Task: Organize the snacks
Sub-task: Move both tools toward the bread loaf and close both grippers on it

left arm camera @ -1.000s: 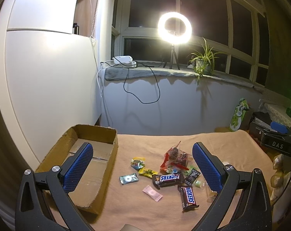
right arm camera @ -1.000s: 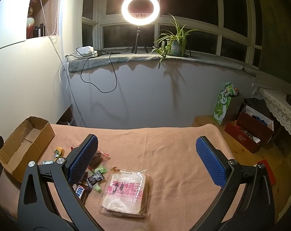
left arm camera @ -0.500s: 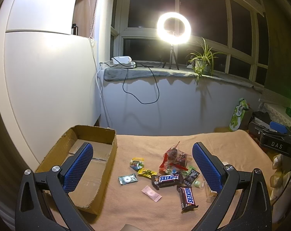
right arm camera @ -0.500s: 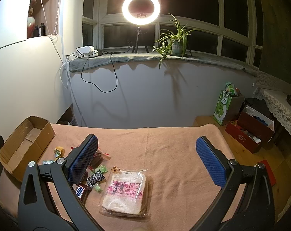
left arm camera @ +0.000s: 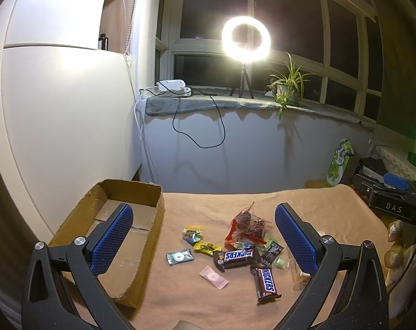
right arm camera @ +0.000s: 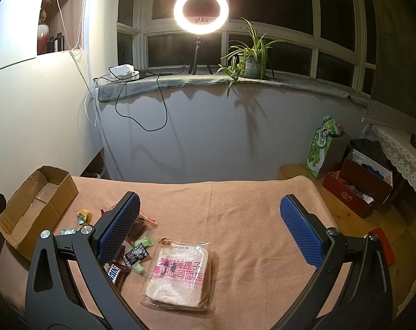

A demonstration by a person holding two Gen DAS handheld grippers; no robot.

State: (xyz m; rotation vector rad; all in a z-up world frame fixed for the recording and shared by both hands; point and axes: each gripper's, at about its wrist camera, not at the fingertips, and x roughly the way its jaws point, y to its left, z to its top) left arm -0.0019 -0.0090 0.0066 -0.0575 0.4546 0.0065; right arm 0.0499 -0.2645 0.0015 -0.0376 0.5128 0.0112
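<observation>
Snacks lie on the peach cloth (left arm camera: 208, 200): two Snickers bars (left arm camera: 236, 257) (left arm camera: 265, 283), a pink sachet (left arm camera: 213, 275), a green-white candy (left arm camera: 179, 256), a yellow candy (left arm camera: 207, 246) and a red clear bag (left arm camera: 245, 224). An empty cardboard box (left arm camera: 125, 192) stands to their left; it also shows in the right wrist view (right arm camera: 34, 200). My left gripper (left arm camera: 203, 240) is open above the snacks. A bagged bread slice (right arm camera: 177, 275) lies between the fingers of my open right gripper (right arm camera: 209, 232). Its left finger (right arm camera: 119, 228) hides part of the snack pile.
A wall with a window sill, ring light (right arm camera: 201, 9), plant (right arm camera: 249, 55) and hanging cable stands behind the table. A white cabinet (left arm camera: 56, 123) is on the left. Boxes and a green bag (right arm camera: 326, 148) sit on the floor at the right.
The left wrist view has tilted slightly, so the snacks sit a touch higher. Both grippers stay open. Nothing on the table moved.
</observation>
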